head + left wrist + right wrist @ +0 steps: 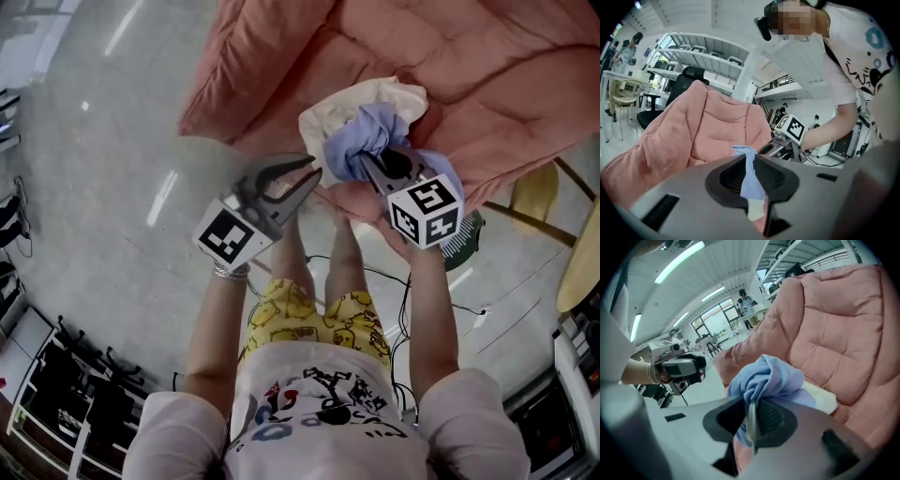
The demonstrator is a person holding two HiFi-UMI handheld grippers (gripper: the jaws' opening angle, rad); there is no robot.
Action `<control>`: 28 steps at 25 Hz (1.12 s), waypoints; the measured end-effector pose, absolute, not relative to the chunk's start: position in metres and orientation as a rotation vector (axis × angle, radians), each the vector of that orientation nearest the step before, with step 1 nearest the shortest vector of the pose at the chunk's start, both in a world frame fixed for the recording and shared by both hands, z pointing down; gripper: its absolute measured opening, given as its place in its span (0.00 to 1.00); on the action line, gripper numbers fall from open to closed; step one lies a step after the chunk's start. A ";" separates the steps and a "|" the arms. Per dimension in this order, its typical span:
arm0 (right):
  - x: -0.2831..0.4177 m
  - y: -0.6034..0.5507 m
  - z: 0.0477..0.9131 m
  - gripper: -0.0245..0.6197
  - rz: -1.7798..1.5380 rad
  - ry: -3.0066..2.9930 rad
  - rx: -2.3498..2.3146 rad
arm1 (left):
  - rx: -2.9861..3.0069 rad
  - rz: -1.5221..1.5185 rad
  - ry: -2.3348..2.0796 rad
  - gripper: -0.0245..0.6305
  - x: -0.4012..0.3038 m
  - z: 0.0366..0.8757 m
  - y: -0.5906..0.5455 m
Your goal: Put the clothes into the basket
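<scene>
the blue garment point(370, 136) is bunched up just above the seat of the pink padded chair point(487, 75), with a cream cloth point(352, 108) lying under and behind it. both tongs have it. the right tongs point(752, 405) are closed down on a thick fold in the middle of the bunch. the left tongs point(749, 158) are nipped nearly together on a thin edge of it, off to the side. a pale scrap shows lower in the left gap. i can't tell whether it is caught too or only seen beyond.

to my eye the step is lifting the garment clear and carrying it off. i'd hold both pinches firm and raise the two hands together, so the thin edge on the left doesn't slide out. i'd watch the cream cloth as the blue comes up. if it rises along with it, ease off and shake it loose, or take both.

a slatted thing point(466, 246) sits low by the chair, behind the right cube. it may be the basket, though i can't be sure. the swing should stay high enough that the hanging tail clears the chair's edge.
</scene>
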State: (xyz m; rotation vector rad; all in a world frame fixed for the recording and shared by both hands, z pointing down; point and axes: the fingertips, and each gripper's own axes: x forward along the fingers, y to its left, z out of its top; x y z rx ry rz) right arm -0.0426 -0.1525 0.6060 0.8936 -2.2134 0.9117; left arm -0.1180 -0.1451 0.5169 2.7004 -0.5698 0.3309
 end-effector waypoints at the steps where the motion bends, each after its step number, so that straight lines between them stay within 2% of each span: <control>1: -0.038 -0.153 0.593 0.16 0.910 -2.228 0.918 | 2.716 0.328 -0.562 0.14 -0.113 0.508 -0.144; 18: -0.059 -0.150 0.394 0.16 0.669 -2.399 1.164 | 2.769 0.283 -0.551 0.14 -0.164 0.385 -0.140; 28: -0.032 -0.137 0.304 0.16 0.581 -2.440 1.510 | 2.859 0.237 -0.412 0.14 -0.170 0.334 -0.153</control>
